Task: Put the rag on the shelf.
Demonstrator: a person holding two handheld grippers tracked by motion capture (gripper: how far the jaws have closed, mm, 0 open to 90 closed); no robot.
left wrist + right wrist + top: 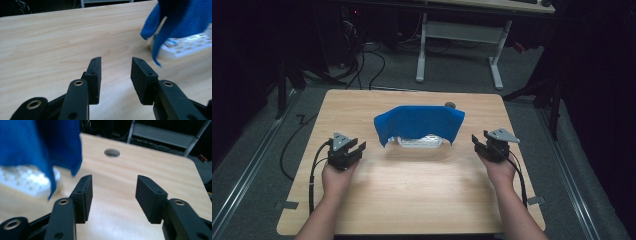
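blue cloth point(419, 122): draped over a white perforated tray point(421, 142), mid tabletop point(412, 190), touching neither tool. left tool point(355, 146): jaws apart, nothing between them, left of the cloth. right tool point(479, 140): jaws apart, nothing between them, right of the cloth.

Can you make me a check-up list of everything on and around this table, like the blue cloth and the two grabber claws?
Surface: wooden table, pale, with a round hole near its far edge.
Job's things: blue cloth draped over a white plastic tray; the tray's front edge peeks out.
Clutter: nothing seen.
Grippers: left gripper and right gripper both open, empty, apart from the cloth on either side.
Cables: black cable trails from the left gripper, another from the right.
Surroundings: grey floor, white desk frame behind, dark room.
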